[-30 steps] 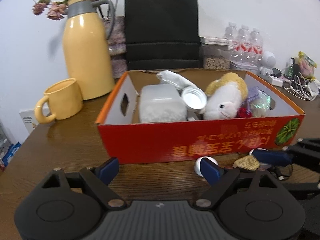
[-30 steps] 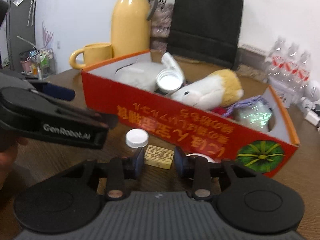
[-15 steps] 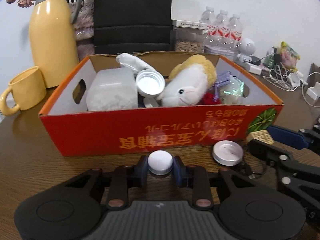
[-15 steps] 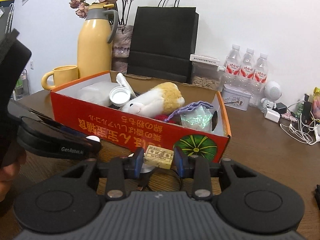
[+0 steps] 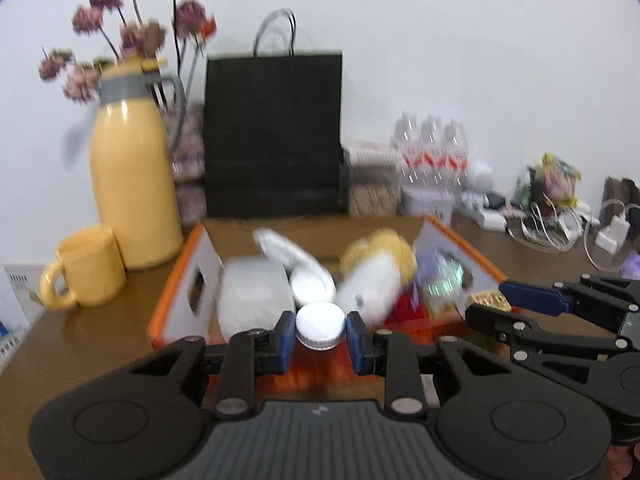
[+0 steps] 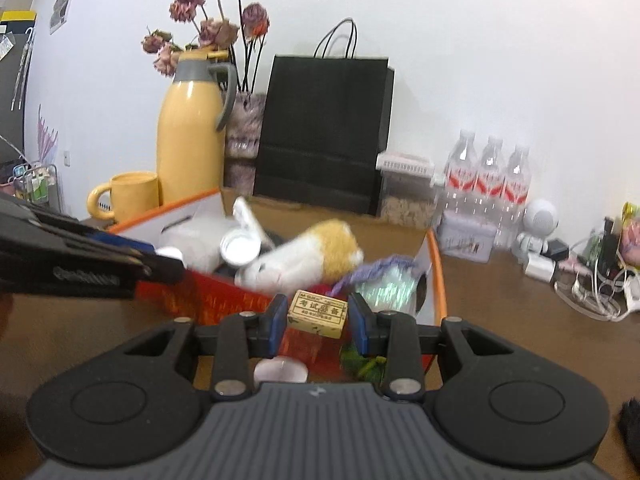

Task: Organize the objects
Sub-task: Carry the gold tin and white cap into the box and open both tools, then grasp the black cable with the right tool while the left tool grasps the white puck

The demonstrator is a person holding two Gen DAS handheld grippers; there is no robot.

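Note:
My left gripper [image 5: 320,334] is shut on a white bottle cap [image 5: 320,325] and holds it above the near wall of the red cardboard box [image 5: 176,292]. My right gripper [image 6: 318,316] is shut on a small tan eraser block [image 6: 317,313], held over the box's near right corner [image 6: 434,264]. The right gripper also shows at the right of the left wrist view [image 5: 496,304]. The box holds a plush toy [image 6: 304,260], a white container [image 5: 254,300], a tin lid [image 5: 312,286] and a shiny bag [image 6: 386,288].
A yellow jug [image 5: 132,184], a yellow mug [image 5: 88,276], a black paper bag [image 5: 274,132] and dried flowers stand behind the box. Water bottles [image 6: 490,184], a tin and tangled cables [image 6: 592,280] lie to the right. A round lid [image 6: 280,370] lies on the table below my right gripper.
Both grippers have risen from the table with their objects, up to the box's rim. The left gripper closed on the white cap a second ago.

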